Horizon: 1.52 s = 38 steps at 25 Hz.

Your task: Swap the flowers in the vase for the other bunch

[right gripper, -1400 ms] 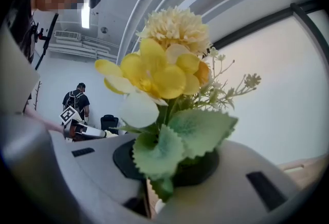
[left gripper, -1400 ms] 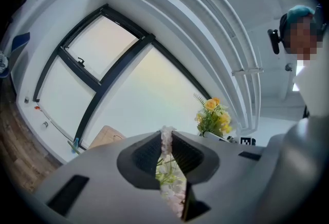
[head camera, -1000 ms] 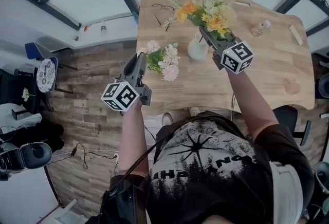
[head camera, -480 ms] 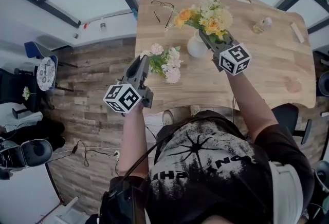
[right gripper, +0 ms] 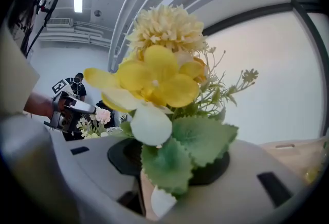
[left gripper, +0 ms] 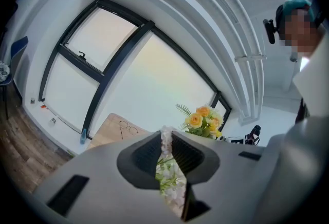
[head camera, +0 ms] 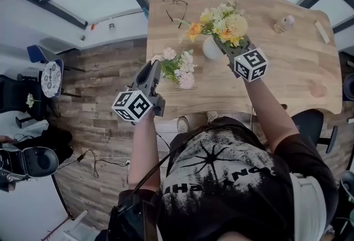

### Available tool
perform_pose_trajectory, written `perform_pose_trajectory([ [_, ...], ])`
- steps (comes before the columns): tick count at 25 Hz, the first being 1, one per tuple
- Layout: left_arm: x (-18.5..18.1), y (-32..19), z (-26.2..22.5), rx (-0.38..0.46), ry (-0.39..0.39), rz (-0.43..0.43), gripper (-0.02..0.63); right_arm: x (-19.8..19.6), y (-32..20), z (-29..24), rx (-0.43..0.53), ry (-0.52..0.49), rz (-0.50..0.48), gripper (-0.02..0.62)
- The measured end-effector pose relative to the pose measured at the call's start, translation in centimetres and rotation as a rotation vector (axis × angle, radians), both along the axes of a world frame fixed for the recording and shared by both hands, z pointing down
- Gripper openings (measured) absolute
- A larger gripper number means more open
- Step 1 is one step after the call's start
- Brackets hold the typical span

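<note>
A yellow and cream bunch stands over the white vase at the table's back middle, its stems running down into the vase mouth. My right gripper is just right of the vase. Its jaws are opening, and the bunch's green leaves lie between them and hide the stems. My right gripper shows wide-set pads. My left gripper hovers over the table's left edge, shut on the stems of a pink and white bunch. Those flowers show squeezed between the left gripper's pads.
A wooden table carries eyeglasses at the back left, a small bottle and a pale block at the back right. Wood floor with chairs lies left of the table edge. An office chair stands at the right.
My right gripper has sunk with the yellow bunch, which now sits lower over the vase. The left gripper and its pink bunch have barely moved.
</note>
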<state>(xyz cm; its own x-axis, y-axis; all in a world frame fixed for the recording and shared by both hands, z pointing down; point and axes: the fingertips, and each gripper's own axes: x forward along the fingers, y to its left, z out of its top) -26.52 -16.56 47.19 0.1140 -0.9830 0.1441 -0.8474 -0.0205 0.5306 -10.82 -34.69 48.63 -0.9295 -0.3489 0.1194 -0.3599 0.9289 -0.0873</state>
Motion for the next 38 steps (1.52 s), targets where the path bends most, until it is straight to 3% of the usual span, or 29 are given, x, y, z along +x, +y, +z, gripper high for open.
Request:
perform_pose_trajectory([
  [11, 0.1, -0.2, 0.5, -0.01, 0.001, 0.021, 0.069, 0.2, 0.2, 2.5, -0.017, 0.071, 0.037, 0.254],
  [22, 0.2, -0.5, 0.8, -0.017, 0.004, 0.039, 0.069, 0.3, 0.0, 2.6, 0.021, 0.097, 0.069, 0.256],
  [38, 0.7, -0.8, 0.8, -0.017, 0.013, 0.065, 0.069, 1.3, -0.3, 4.7, -0.055, 0.159, 0.103, 0.268],
])
